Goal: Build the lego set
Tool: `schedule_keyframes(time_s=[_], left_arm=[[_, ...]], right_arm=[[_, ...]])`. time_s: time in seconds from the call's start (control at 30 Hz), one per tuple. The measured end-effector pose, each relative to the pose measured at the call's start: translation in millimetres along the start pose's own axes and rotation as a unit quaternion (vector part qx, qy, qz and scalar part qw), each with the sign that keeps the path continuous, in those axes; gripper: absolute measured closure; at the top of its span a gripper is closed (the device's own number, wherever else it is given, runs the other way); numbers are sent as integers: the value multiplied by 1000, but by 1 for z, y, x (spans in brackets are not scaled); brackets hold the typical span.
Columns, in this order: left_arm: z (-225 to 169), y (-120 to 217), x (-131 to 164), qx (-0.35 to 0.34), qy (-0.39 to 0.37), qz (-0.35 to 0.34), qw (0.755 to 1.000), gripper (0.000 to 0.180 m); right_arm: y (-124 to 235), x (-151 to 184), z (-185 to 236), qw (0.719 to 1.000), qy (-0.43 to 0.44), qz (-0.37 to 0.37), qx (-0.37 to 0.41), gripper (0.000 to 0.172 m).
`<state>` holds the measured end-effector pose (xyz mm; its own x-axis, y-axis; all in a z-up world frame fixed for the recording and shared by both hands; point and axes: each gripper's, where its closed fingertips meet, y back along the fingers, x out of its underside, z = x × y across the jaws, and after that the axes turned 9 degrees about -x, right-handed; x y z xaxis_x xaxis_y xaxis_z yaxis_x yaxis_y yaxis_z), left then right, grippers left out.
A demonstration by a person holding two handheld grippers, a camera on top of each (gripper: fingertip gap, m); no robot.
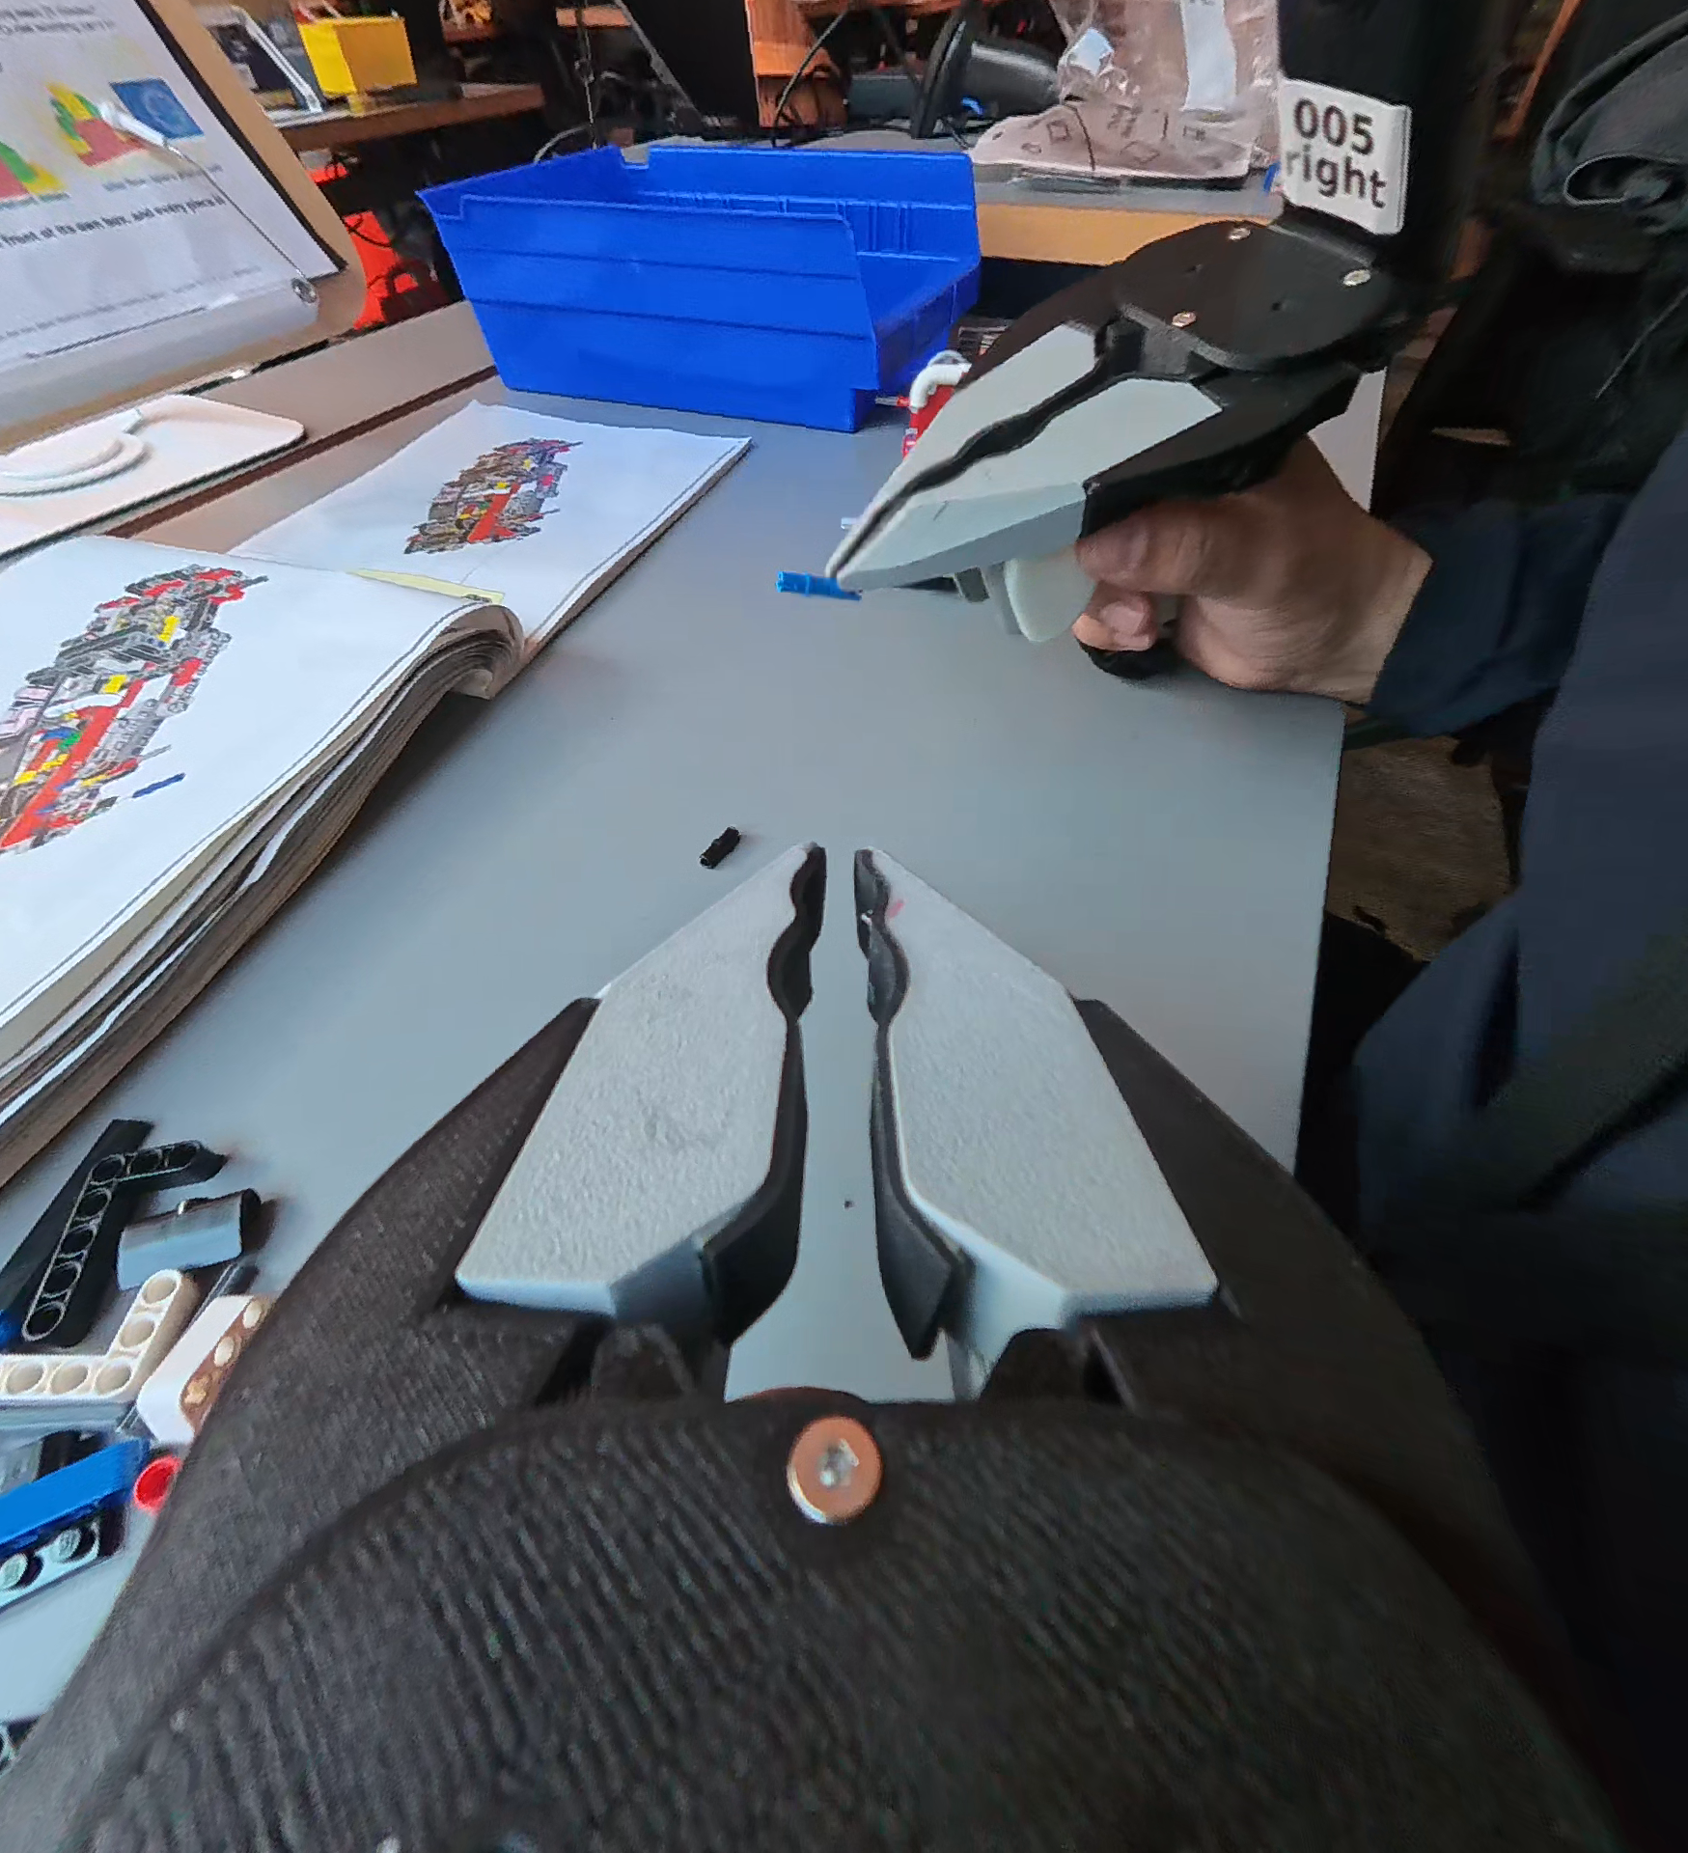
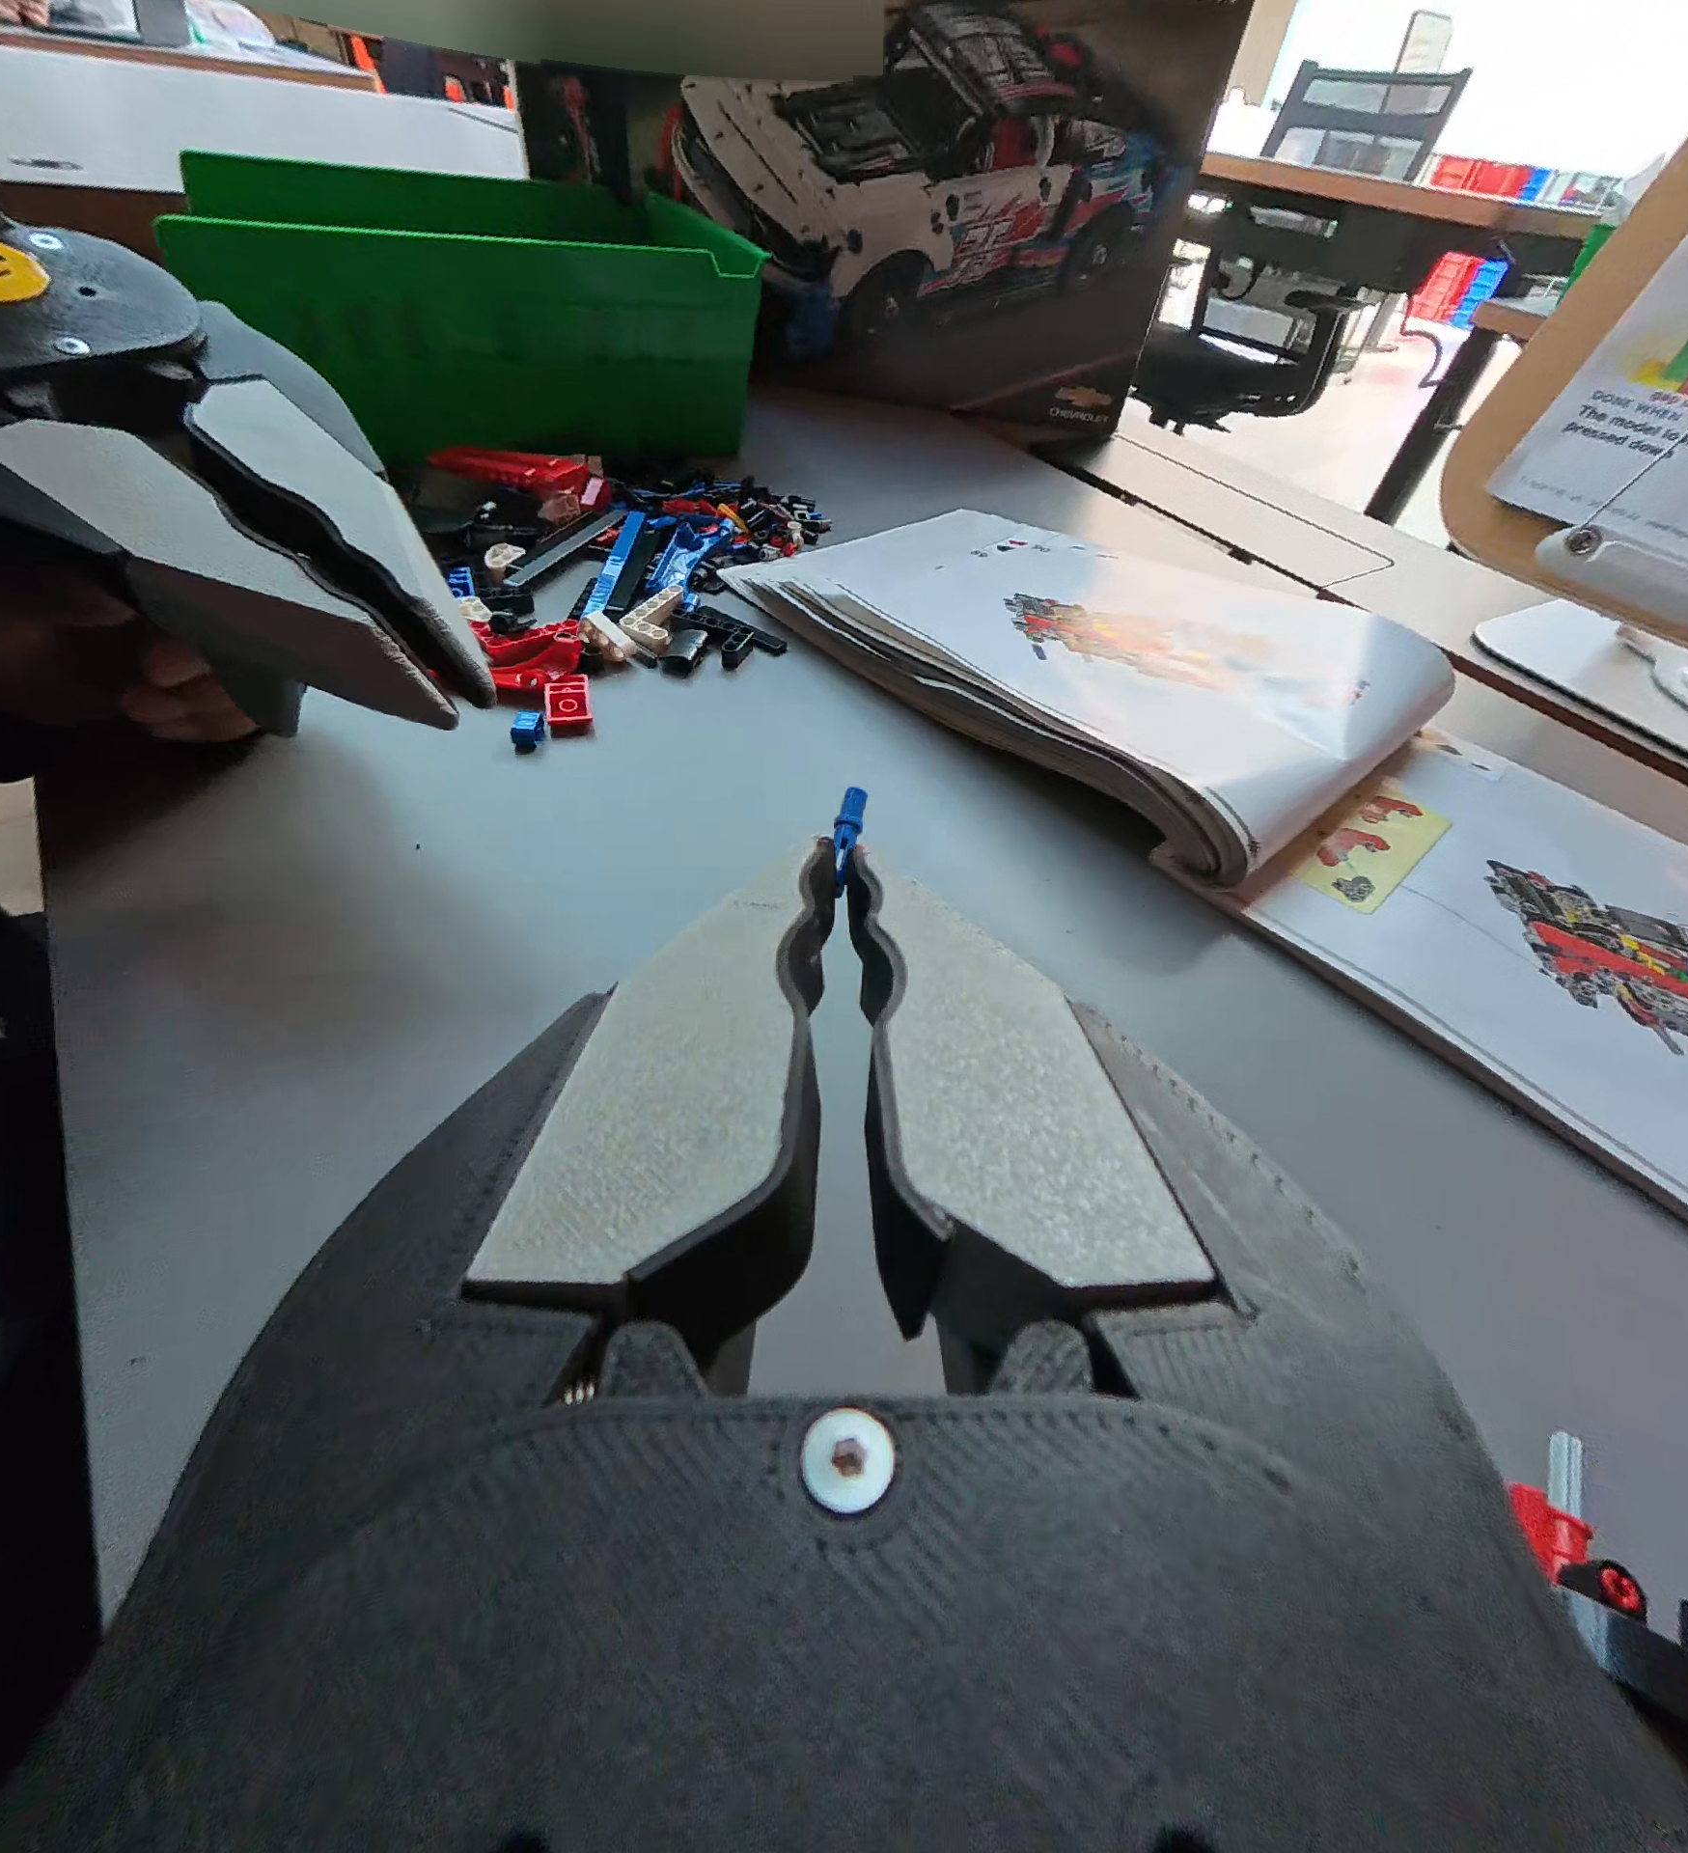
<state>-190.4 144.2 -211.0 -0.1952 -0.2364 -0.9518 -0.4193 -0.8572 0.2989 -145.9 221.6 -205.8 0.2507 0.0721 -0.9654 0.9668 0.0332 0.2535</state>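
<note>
The right tongs (image 2: 842, 870) are clenched on a small blue connector pin (image 2: 849, 817), both pads pressing its rear end while the front half sticks out past the tips, held above the grey worktop (image 2: 418, 1003). The left tongs (image 1: 840, 860) stand slightly parted with bare worktop showing between the pads; they grip nothing. A tiny black pin (image 1: 720, 847) lies on the worktop just beside their left fingertip, not touching it. An open instruction booklet (image 1: 168, 702) lies to the left of both tongs, a pile of loose building-toy pieces (image 2: 619, 592) sits near the left tongs, and a blue bin (image 1: 719, 281) and a green bin (image 2: 458, 301) stand farther back on the worktop.
</note>
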Motion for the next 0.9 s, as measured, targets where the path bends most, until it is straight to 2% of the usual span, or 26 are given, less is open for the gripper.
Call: schedule_keyframes(time_s=[0.5,0.6,0.77,0.9], left_arm=[[9,1,-3,6,49,-4,999,175],[10,0,-2,9,56,0,998,174],[17,-2,0,0,78,9,997,164],[20,4,0,13,111,8,994,152]], right_arm=[[-3,-1,8,999,47,10,11,172],[-7,6,6,999,38,32,10,172],[-8,14,3,997,32,60,33,172],[-11,19,27,996,16,81,15,172]])
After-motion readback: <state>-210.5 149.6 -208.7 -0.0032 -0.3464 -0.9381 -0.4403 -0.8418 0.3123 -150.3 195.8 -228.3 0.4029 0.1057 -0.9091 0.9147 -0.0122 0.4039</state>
